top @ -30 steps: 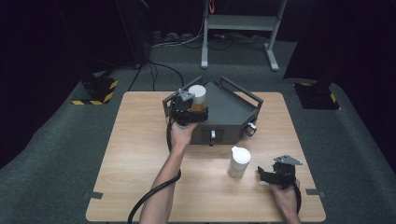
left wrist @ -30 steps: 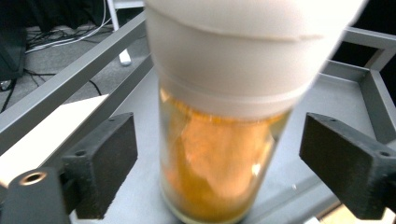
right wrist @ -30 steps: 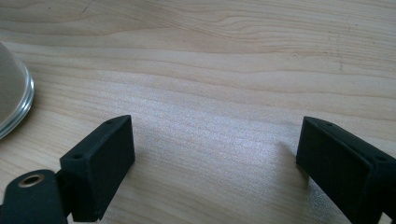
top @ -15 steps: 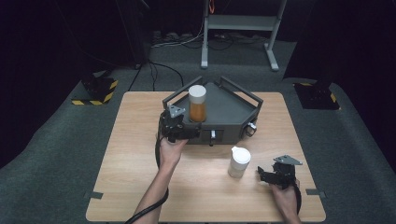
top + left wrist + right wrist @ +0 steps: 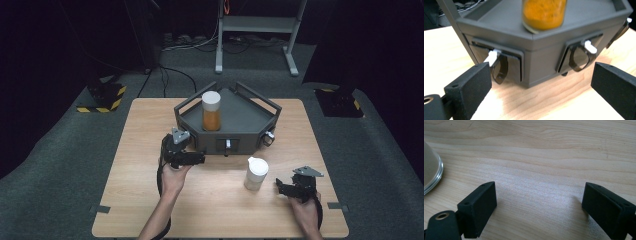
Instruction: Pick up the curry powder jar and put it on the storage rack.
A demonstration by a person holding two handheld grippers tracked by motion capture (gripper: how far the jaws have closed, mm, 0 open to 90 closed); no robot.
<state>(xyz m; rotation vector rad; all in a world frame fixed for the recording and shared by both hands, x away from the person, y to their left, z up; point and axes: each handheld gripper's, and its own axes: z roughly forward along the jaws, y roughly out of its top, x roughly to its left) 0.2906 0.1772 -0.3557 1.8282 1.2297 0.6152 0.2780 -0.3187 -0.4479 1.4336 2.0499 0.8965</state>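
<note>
One orange jar [image 5: 211, 111] stands upright on tray [image 5: 250, 117].

A lab: dark curtains, carpet, hazard-striped floor mounts [image 5: 102, 97] (a recording rig).

Left gripper [image 5: 197, 159] — off orange jar [image 5: 211, 111], jaws apart.

A light wooden desk [image 5: 150, 200] stands on a grey carpeted floor [image 5: 60, 175]. Two black blocks with yellow-and-black hazard stripes [image 5: 102, 97] lie on the floor, one off each far corner of the desk. Beyond the desk's far edge stands a grey metal frame on two splayed legs [image 5: 255, 25], with dark cables [image 5: 175, 47] trailing across the floor to its left.
</note>
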